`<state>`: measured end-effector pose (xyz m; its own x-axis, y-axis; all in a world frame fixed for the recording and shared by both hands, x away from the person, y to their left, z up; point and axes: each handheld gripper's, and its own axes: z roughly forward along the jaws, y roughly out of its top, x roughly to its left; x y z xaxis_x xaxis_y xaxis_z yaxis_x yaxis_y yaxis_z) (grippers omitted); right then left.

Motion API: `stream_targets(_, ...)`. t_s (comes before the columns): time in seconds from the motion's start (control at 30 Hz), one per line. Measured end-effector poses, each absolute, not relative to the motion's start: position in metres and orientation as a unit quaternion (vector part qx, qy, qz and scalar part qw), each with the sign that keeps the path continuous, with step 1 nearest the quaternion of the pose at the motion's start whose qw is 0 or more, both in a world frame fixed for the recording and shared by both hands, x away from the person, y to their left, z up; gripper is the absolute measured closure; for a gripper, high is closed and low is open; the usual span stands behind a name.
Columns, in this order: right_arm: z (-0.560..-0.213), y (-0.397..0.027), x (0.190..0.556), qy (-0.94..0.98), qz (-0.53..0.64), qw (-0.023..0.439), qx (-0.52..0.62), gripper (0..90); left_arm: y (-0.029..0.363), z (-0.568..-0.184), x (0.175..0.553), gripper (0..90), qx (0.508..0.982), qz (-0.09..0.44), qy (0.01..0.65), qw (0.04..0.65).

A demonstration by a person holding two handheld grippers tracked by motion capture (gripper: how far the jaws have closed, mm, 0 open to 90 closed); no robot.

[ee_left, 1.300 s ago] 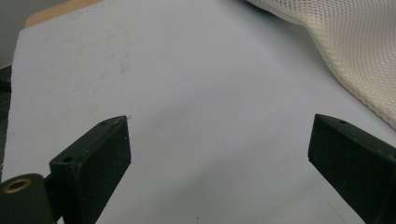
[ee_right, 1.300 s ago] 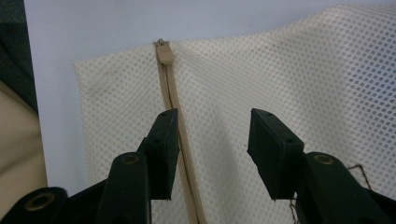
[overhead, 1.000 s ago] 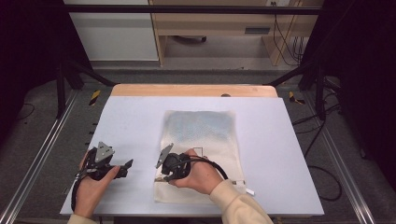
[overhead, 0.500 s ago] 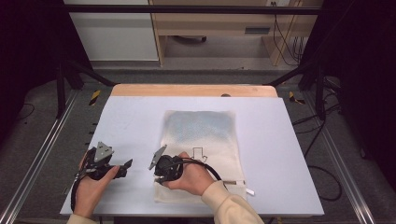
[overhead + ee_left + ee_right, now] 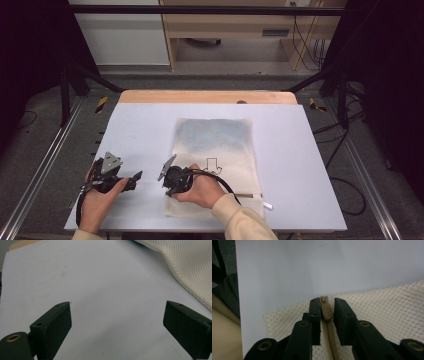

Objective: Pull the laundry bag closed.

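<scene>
Cream mesh zip bag point(image 5: 216, 165), flat and rectangular, lies on the pale blue-grey tabletop point(image 5: 135, 130) with its zippered short edge nearest you; a small black arrow mark is printed on its upper face, just ahead of your right hand. Your right gripper point(image 5: 327, 312) sits over the near left corner of that bag, tilted down onto it. Between its two black jaws runs the tan zipper tape, and the tan zipper pull point(image 5: 326, 308) stands in the narrow gap at the jaw tips; the jaws are nearly closed around it, the pull close against the left jaw, but you cannot tell from here whether both pads actually pinch it. Just beyond the tips the mesh ends and bare table begins. In the high view, your right gripper point(image 5: 169, 181) is held in your right hand point(image 5: 202, 189), cream sleeve behind it, cable looping over the bag. Your left gripper point(image 5: 117, 322) hangs low over bare table, jaws spread wide and holding nothing; the bag's mesh edge lies ahead and off to its right, well clear of both jaws. In the high view, your left gripper point(image 5: 131, 179) sits beside the bag's left edge, apart from it, its tips pointing toward the right gripper.
</scene>
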<state>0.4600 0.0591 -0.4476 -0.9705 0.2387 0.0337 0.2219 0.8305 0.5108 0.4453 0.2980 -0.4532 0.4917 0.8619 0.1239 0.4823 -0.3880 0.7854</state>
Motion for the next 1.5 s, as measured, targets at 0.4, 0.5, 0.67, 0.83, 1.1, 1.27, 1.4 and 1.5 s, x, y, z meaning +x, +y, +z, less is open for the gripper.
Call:
stream_targets(0.4, -0.444, 0.055, 0.455, 0.95, 0.292, 0.018, 0.11, 82.0, 0.297, -0.446, 0.436, 9.7, 0.79, 0.248, 0.421, 0.372)
stream_targets(0.5, -0.441, 0.053, 0.453, 0.948, 0.298, 0.02, 0.113, 82.0, 0.298, -0.445, 0.431, 10.0, 0.79, 0.251, 0.421, 0.369)
stream_targets(0.67, -0.435, 0.049, 0.452, 0.944, 0.31, 0.027, 0.111, 82.0, 0.299, -0.446, 0.428, 10.0, 0.789, 0.241, 0.431, 0.366)
stream_targets(0.83, -0.434, 0.047, 0.452, 0.942, 0.317, 0.034, 0.105, 82.0, 0.297, -0.446, 0.424, 10.0, 0.788, 0.241, 0.435, 0.363)
stream_targets(1.1, -0.434, 0.045, 0.451, 0.939, 0.326, 0.034, 0.102, 82.0, 0.296, -0.445, 0.411, 8.7, 0.793, 0.226, 0.416, 0.382)
stream_targets(1.27, -0.435, 0.044, 0.45, 0.937, 0.331, 0.036, 0.104, 82.0, 0.292, -0.444, 0.41, 8.1, 0.805, 0.22, 0.401, 0.379)
stream_targets(1.4, -0.434, 0.043, 0.45, 0.936, 0.334, 0.038, 0.106, 82.0, 0.29, -0.442, 0.408, 7.4, 0.804, 0.217, 0.397, 0.386)
stream_targets(1.5, -0.434, 0.042, 0.45, 0.936, 0.333, 0.037, 0.107, 82.0, 0.287, -0.441, 0.406, 6.6, 0.804, 0.211, 0.393, 0.393)
